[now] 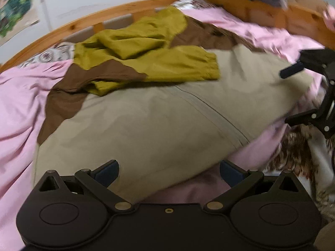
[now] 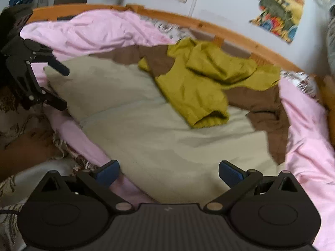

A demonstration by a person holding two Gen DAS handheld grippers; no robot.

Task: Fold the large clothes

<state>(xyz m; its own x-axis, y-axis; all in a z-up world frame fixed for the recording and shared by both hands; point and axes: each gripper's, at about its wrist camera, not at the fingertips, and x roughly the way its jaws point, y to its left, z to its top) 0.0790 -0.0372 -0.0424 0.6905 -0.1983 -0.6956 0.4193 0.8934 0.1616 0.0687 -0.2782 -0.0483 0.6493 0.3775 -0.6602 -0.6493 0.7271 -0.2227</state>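
Both grippers hover over the bed with their fingers spread wide apart and nothing between them. Left gripper sits at the near edge of a large garment, its blue-padded fingers just above the beige panel where it meets the pink bedding. Right gripper hangs over the same near beige hem, slightly further right; in the left wrist view it shows at the far right edge, also spread, beside the garment's right corner.

The garment lies spread flat across the bed: beige in the near part with a stitched seam running through it, brown further back, and olive-yellow sleeves crumpled on top toward the far side. Pink bedding rings it left, right and behind. A wooden bed frame curves along the far side, with colourful posters on the pale wall beyond.
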